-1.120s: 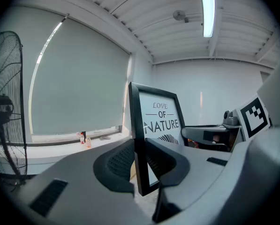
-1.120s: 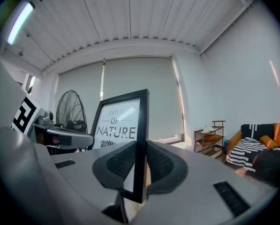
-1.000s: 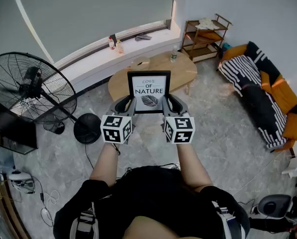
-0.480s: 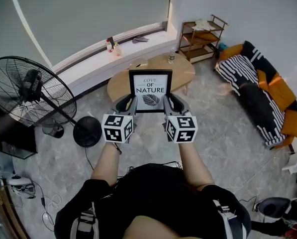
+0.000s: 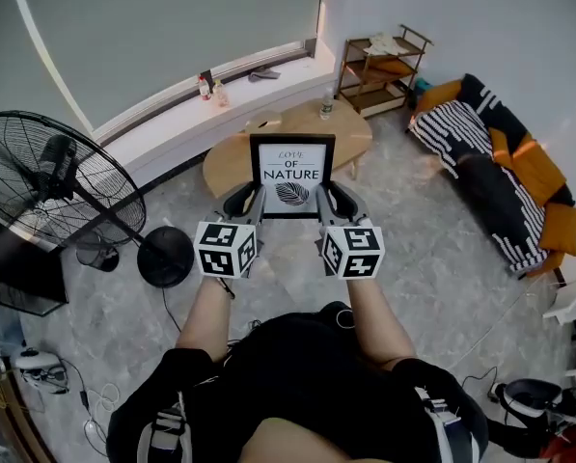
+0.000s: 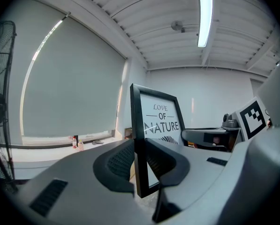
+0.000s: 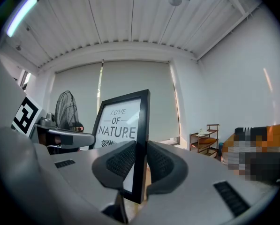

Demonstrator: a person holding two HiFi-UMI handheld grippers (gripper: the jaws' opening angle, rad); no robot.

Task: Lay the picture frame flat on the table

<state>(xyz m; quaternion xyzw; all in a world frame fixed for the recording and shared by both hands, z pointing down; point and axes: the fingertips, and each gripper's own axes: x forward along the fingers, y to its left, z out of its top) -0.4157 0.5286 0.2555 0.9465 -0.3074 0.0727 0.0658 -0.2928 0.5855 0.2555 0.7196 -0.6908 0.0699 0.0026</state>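
While the picture frame (image 5: 290, 175) stays upright before the table (image 5: 350, 131), left gripper (image 5: 251, 203) and right gripper (image 5: 330, 202) remain clamped on its side edges.

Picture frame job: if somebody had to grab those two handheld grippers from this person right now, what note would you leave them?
Left gripper: fingers shut on the picture frame, low on its left edge.
Right gripper: shut on the right edge, same height.
Frame: upright in the air, print facing the person, apparently just short of the oval wooden table.
Done: frame gripped on both sides.
Left: carry it over a bare part of the table, tip it flat, set it down, open both grippers.
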